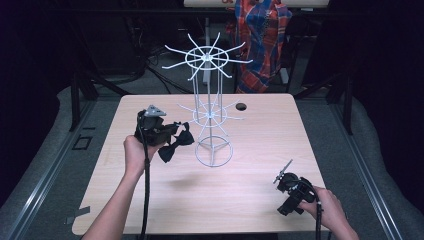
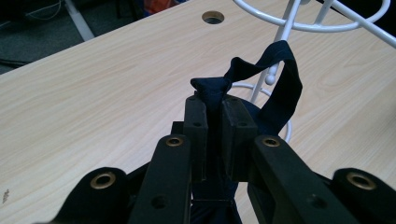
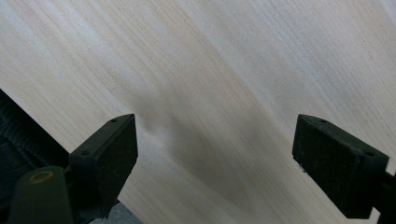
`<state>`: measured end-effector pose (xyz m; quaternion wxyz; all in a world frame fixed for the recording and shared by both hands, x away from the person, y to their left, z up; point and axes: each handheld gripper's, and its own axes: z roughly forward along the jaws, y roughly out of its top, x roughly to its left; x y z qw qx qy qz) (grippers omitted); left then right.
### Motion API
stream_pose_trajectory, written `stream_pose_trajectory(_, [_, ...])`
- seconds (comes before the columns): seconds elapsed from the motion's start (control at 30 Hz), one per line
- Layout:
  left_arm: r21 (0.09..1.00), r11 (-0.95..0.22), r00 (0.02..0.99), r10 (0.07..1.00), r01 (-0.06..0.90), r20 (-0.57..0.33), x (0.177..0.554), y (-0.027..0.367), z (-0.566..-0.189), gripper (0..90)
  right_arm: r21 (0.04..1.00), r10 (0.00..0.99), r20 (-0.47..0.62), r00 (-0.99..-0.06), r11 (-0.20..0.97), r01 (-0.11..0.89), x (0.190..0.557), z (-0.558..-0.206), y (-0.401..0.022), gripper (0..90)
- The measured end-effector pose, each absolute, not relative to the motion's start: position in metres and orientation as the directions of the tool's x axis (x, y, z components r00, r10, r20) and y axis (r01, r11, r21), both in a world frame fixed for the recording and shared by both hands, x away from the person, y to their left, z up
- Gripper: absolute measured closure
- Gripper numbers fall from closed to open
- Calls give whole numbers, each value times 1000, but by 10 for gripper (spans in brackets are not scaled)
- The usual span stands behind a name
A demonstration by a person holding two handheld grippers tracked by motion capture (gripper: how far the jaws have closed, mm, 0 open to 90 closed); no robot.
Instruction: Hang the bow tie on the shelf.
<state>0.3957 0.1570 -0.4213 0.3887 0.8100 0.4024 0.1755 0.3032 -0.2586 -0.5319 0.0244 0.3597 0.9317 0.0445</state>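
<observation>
High view first: the pale wooden table (image 1: 210,190) has plenty of bare top along its near edge and between the two hands. The white wire rack with spoked hooks (image 1: 210,112) stands near the middle. The left gripper (image 1: 167,134) hangs just left of the rack, clamped on a dark navy fabric bow tie (image 1: 176,145) that dangles above the wood. The right gripper (image 1: 281,176) sits near the front right corner.

Left gripper view: the jaws pinch the bow tie's knot, its strap looping up beside the rack's lower ring.

Right gripper view: the jaws stand wide apart over bare wood, close to the table edge.
</observation>
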Motion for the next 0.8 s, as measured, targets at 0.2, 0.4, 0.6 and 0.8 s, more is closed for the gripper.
stream_pose_trajectory(0.2, [773, -373, 615, 788, 513, -28, 396, 154, -425, 822, 100, 671, -15, -742, 739, 666, 303, -532, -259, 140])
stream_pose_trajectory(0.4, [772, -373, 617, 786, 514, -32, 397, 150, -429, 820, 99, 670, -16, -742, 740, 666, 303, -532, -259, 140])
stream_pose_trajectory(0.6, [782, -361, 615, 788, 508, -35, 397, 144, -433, 820, 102, 671, -12, -741, 738, 667, 303, -533, -259, 140])
stream_pose_trajectory(0.8, [780, -366, 622, 782, 508, -38, 398, 139, -435, 820, 96, 674, -11, -739, 736, 670, 303, -532, -259, 140])
